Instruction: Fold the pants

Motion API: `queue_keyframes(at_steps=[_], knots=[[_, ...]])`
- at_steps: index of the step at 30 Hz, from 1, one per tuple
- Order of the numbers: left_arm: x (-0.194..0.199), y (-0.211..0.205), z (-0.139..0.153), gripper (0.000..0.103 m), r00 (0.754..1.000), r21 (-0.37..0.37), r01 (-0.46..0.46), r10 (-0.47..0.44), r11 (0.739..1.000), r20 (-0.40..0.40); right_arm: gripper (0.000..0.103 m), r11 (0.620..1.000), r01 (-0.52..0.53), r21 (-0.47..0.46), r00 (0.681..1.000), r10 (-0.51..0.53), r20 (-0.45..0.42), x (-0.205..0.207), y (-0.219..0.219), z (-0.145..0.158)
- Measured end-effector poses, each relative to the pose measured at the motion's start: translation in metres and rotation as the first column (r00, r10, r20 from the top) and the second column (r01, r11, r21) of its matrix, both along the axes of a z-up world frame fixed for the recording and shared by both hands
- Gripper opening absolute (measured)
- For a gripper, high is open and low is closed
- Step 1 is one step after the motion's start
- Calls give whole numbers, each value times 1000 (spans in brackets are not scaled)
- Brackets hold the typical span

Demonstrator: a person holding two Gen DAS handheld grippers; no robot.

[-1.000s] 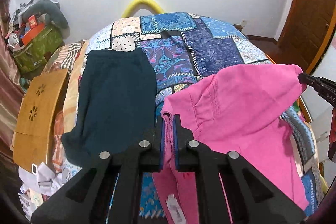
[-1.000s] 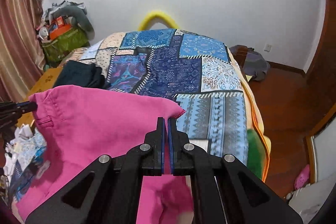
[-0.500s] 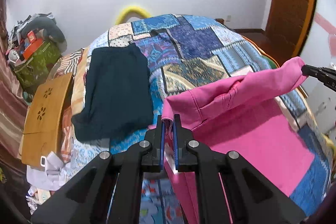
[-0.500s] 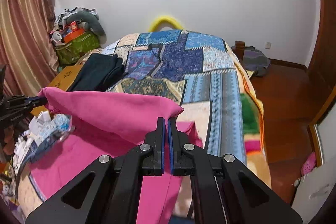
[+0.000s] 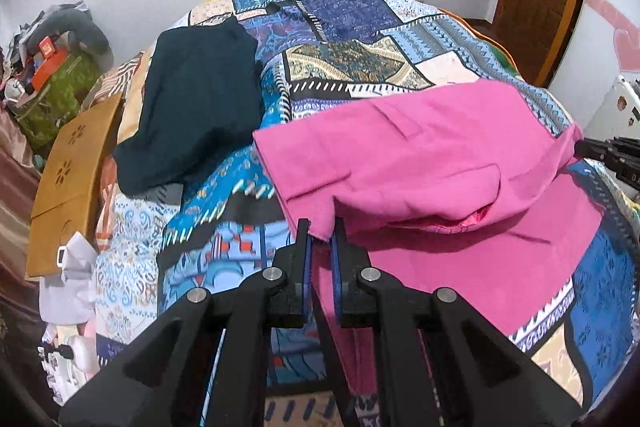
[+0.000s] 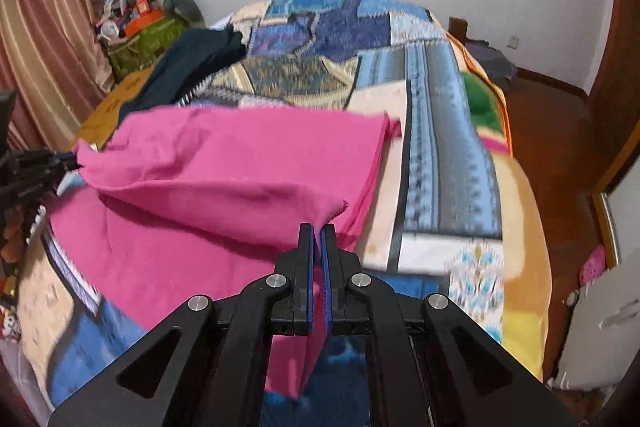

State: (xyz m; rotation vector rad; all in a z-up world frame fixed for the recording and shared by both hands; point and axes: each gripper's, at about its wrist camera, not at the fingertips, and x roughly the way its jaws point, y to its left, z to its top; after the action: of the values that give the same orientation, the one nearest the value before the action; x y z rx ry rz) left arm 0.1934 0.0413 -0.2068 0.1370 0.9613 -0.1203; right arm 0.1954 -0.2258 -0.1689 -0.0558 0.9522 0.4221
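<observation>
Pink cotton pants pinched at both corners by left gripper and right gripper; lay your fold evenly onto the patchwork bedspread.

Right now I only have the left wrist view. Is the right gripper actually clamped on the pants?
Observer: Yes. The right wrist view shows the right gripper with its jaws shut on a corner of the pants.
Operator: What's past the bed on that side?
Observer: A grey heap lies on the wooden floor near the wall.
</observation>
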Motion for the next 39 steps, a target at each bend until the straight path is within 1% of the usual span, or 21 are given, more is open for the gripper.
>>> queue_keyframes(at_steps=[4, 6, 7, 8, 9, 10, 11, 13, 16, 18, 20, 21, 22, 24, 27, 30, 34, 36, 37, 38, 39], knots=[[-7, 4, -4, 10, 1000, -10, -3, 3, 1000, -29, 6, 1000, 21, 11, 999, -21, -31, -12, -6, -7], [-10, 6, -7, 13, 999, -11, -5, 5, 1000, -52, 6, 999, 33, 17, 999, -33, -43, -17, -10, -7], [-13, 7, -7, 15, 998, -9, -10, 10, 1000, -62, 10, 999, 38, 20, 998, -37, -50, -19, -11, -6], [-15, 9, -7, 17, 998, -11, -15, 14, 1000, -68, 18, 999, 41, 22, 998, -40, -56, -23, -13, -5], [-17, 11, -6, 23, 997, -14, -19, 18, 1000, -69, 24, 999, 45, 21, 998, -44, -55, -25, -14, -3], [-20, 12, -4, 32, 997, -11, -30, 29, 1000, -65, 39, 999, 47, 19, 998, -46, -48, -27, -14, -1], [-22, 13, -2, 37, 997, -3, -41, 41, 999, -60, 49, 999, 48, 11, 998, -47, -37, -31, -14, 2], [-25, 17, 5, 52, 997, 2, -57, 57, 998, -44, 52, 999, 38, 0, 999, -38, -9, -37, -9, 8], [-30, 21, 20, 55, 999, -17, -51, 51, 999, -18, 55, 1000, 15, -13, 1000, -15, 13, -43, 0, 16], [-33, 20, 31, 57, 999, 4, -49, 49, 999, 16, 57, 1000, -4, -21, 1000, 5, 25, -45, 9, 21], [-34, 17, 40, 65, 998, 13, -43, 42, 999, 46, 65, 998, -49, -31, 998, 50, 41, -46, 23, 26], [-34, 13, 44, 71, 998, 10, -30, 29, 999, 58, 67, 997, -74, -37, 996, 76, 49, -46, 30, 28], [-32, 10, 46, 73, 998, 7, -20, 20, 1000, 62, 68, 994, -98, -44, 993, 100, 57, -45, 36, 29], [-28, 0, 47, 80, 998, 2, 5, -5, 1000, 58, 68, 988, -144, -59, 988, 147, 56, -40, 49, 28], [-20, -16, 41, 80, 999, 21, 42, -42, 999, 35, 68, 979, -193, -73, 981, 195, 17, -30, 67, 17], [-14, -35, 28, 80, 996, 39, 85, -85, 996, -6, 68, 970, -218, -104, 976, 217, -24, -21, 80, 2], [-10, -60, 7, 80, 984, 51, 165, -161, 985, -79, 66, 963, -244, -116, 970, 240, -48, -14, 91, -10], [-10, -69, 0, 80, 979, 69, 187, -180, 980, -97, 60, 964, -246, -101, 969, 243, -46, -12, 92, -11], [-10, -73, -1, 81, 979, 82, 192, -185, 978, -90, 54, 964, -247, -97, 969, 243, -47, -11, 92, -10], [-9, -76, -1, 81, 978, 86, 199, -192, 976, -86, 45, 965, -246, -95, 969, 242, -46, -12, 93, -10], [-8, -77, -1, 81, 976, 84, 205, -197, 975, -91, 39, 966, -243, -85, 970, 240, -44, -11, 93, -10]])
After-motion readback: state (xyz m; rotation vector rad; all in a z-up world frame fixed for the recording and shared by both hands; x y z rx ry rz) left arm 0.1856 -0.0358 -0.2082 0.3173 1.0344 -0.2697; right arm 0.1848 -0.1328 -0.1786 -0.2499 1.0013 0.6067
